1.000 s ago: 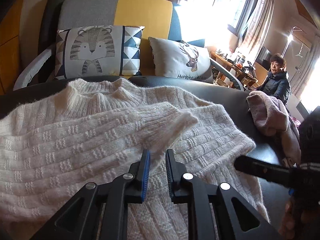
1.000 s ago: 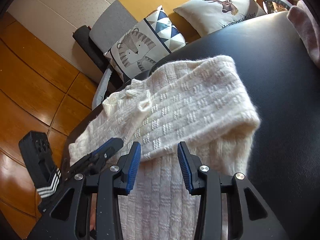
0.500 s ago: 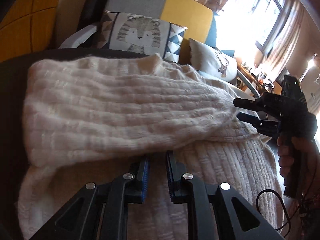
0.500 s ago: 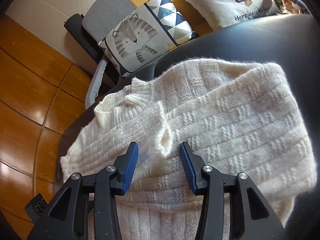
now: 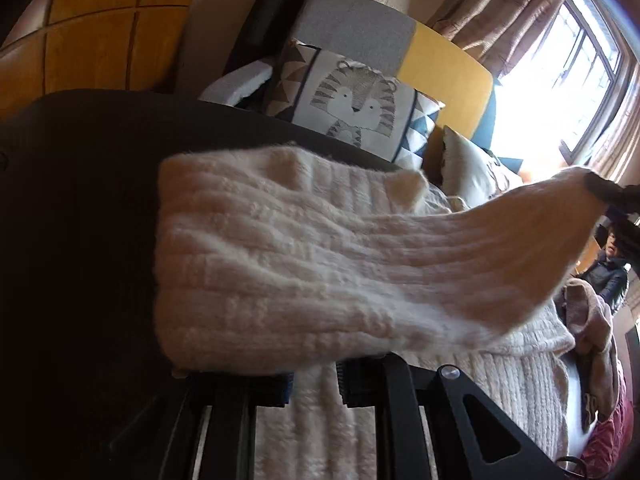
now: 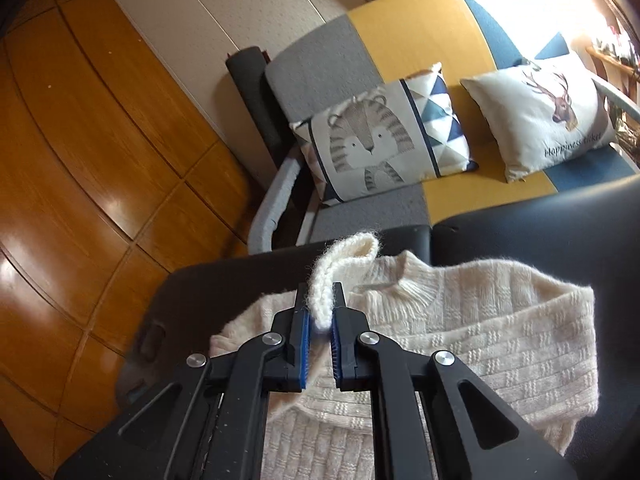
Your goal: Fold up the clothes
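The sweater (image 5: 304, 264) is seen close and low from the left wrist, from higher at the right wrist (image 6: 460, 336), both facing the sofa (image 6: 400, 40).

cream sweater sleeve (image 5: 320, 264) drapes over left claw (image 5: 314, 380), apparently slightly open.

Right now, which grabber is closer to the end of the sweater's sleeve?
Right. The right gripper is pinching the sleeve cuff between its fingers. The left gripper sits low near the cream sweater body, far from that cuff.
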Demonstrator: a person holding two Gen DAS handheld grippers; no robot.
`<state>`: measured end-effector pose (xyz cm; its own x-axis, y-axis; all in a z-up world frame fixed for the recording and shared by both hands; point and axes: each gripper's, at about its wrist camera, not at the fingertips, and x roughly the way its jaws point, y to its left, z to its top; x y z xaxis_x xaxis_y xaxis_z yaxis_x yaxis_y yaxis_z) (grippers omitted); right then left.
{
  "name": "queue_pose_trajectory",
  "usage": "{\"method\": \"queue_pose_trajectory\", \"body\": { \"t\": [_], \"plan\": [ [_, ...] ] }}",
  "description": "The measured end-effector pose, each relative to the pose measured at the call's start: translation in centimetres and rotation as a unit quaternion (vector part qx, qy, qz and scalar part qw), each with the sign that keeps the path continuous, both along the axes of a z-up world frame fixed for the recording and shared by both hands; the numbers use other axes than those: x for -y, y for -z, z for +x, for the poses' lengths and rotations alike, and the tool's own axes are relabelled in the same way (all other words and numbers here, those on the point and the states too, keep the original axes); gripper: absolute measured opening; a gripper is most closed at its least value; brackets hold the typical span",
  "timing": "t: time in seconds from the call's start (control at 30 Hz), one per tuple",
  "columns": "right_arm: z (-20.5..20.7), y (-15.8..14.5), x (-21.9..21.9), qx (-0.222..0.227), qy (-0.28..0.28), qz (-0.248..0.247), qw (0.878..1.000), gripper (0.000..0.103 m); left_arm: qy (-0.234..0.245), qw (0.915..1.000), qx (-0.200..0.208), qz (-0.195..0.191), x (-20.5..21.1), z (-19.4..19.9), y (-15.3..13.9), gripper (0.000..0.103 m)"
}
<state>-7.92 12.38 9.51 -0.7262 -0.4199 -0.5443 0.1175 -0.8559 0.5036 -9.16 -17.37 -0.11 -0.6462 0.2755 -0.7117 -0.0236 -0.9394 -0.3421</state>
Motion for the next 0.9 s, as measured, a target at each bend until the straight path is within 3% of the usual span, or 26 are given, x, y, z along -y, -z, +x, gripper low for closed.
{"method": "queue_pose_trajectory", "body": {
  "t": [0.07,0.27,0.4,0.53,0.63,0.7,0.77,0.9],
  "plan": [
    [0.3,-0.5,0.2,-0.007,-0.003,-0.004,1.000,0.009,-0.029,0.9996,-0.007,-0.001,2.1,-0.4,-0.2,0.015],
    [0.4,2.3,1.0,0.026,-0.014,0.000,1.000,0.009,-0.081,0.9967,0.001,-0.002,7.3,-0.9,0.6,0.015],
    [0.4,4.2,1.4,0.049,-0.019,0.004,0.999,0.009,-0.077,0.9967,0.017,0.015,8.0,-1.0,1.7,0.015],
    [0.6,6.1,-0.9,0.065,0.008,0.007,0.998,0.009,-0.091,0.9953,0.016,0.029,8.5,-1.2,1.9,0.015],
    [0.5,7.1,-3.1,0.070,0.033,0.011,0.997,0.009,-0.092,0.9954,0.016,0.020,8.1,-1.4,1.9,0.015],
    [0.5,7.9,-4.4,0.076,0.047,0.021,0.996,0.001,-0.089,0.9958,0.017,0.008,7.7,-1.5,1.9,0.015],
    [0.3,9.3,-5.5,0.099,0.058,0.031,0.993,0.000,-0.087,0.9961,0.017,-0.004,7.4,-1.6,2.0,0.015],
    [0.1,12.8,-6.8,0.149,0.048,-0.019,0.987,0.000,-0.087,0.9960,0.017,-0.013,7.1,-1.6,2.0,0.015]
  ]
}}
